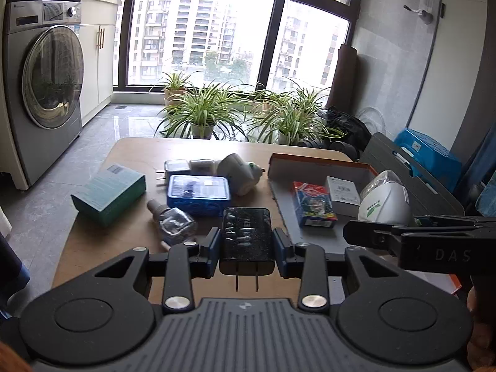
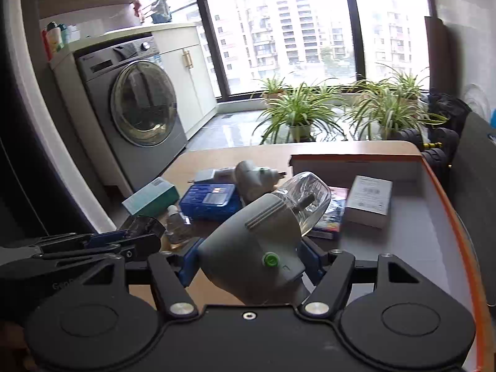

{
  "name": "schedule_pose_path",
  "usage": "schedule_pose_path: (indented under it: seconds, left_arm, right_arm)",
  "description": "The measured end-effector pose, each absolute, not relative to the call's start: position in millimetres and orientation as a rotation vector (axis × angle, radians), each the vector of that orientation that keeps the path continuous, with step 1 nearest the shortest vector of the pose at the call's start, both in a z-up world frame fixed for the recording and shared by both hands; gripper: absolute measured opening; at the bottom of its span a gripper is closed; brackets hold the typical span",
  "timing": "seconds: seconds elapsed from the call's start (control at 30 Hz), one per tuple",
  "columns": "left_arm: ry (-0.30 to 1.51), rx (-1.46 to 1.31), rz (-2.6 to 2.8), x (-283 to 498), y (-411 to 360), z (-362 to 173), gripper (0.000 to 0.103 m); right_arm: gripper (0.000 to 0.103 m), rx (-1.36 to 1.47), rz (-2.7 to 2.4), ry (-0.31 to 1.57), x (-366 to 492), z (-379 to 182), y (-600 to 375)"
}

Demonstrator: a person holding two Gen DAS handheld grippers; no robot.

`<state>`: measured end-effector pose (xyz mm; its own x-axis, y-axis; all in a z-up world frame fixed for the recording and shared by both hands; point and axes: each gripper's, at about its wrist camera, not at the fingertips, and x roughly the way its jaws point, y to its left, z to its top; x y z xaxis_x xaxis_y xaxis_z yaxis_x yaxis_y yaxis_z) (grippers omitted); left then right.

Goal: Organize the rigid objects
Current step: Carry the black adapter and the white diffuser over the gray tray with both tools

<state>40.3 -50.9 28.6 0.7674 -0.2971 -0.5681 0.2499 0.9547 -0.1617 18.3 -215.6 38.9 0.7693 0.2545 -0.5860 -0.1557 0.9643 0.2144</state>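
Black charger (image 1: pixel 247 238) clamped, prongs rearward; grey-white vaporizer (image 2: pixel 257 257) clamped, tilted.

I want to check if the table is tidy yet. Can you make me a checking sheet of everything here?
Surface: wooden table, bare patches.
Job's things: card box and white box in the tray; blue case, green box, small bottle outside.
Clutter: nothing seen.
Grippers: left gripper shut on black charger; right gripper shut on grey plug-in device.
Cables: nothing seen.
Surroundings: washing machine, potted plants, window.
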Motion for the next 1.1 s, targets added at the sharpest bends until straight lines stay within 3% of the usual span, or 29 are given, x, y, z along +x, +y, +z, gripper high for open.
schedule_pose_path:
  seconds: [0.43, 1.1]
  left_arm:
    - [0.661, -0.051, -0.427, 51.8, -131.7, 26.2, 0.036]
    - [0.659, 0.010, -0.397, 51.1, -153.2, 25.9, 0.036]
  right_arm:
    - [0.079, 0.218, 0.047, 0.637, -9.6, 45.7, -292.5]
    - [0.080, 0.251, 0.081, 0.638, 9.1, 31.1, -297.9]
